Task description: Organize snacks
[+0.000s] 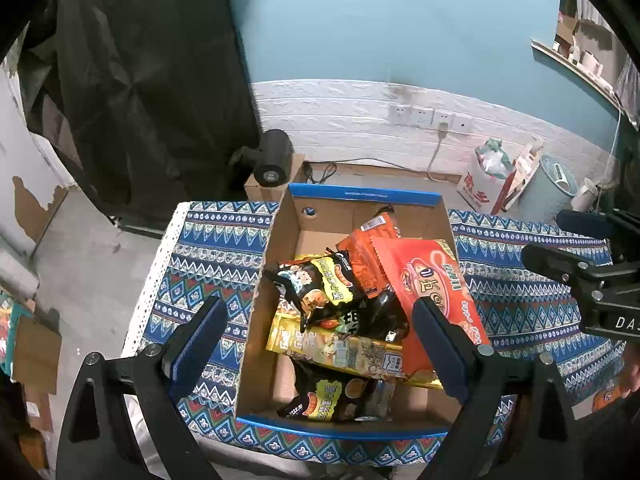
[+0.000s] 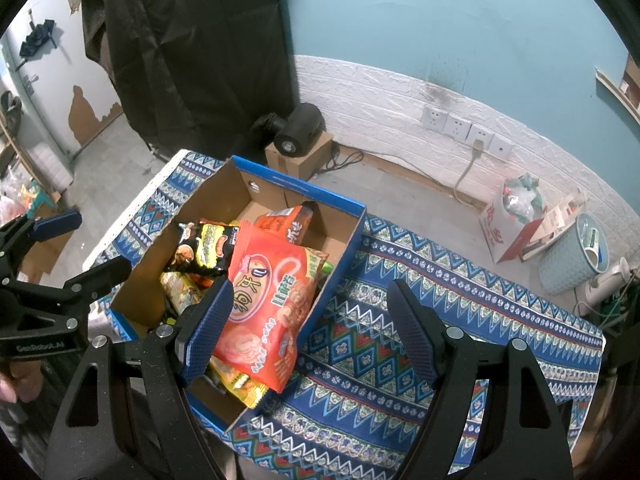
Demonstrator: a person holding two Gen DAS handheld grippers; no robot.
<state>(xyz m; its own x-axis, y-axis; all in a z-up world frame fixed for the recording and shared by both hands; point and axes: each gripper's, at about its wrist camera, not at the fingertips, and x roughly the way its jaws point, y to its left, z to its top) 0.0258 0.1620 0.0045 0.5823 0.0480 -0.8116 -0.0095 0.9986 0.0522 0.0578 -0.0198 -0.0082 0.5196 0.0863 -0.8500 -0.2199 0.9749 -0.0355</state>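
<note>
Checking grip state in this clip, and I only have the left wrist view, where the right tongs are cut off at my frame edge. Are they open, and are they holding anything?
Observer: The right tongs are wide open, with nothing between them.
Operator: Where are they pointing?
Observer: One finger overlaps the big red bag in the cardboard box. The other finger is over the patterned cloth beside the box. I cannot tell whether anything touches.
Operator: How do my left tongs look from outside?
Observer: The left tongs are open and empty, at the box's left side.
</note>
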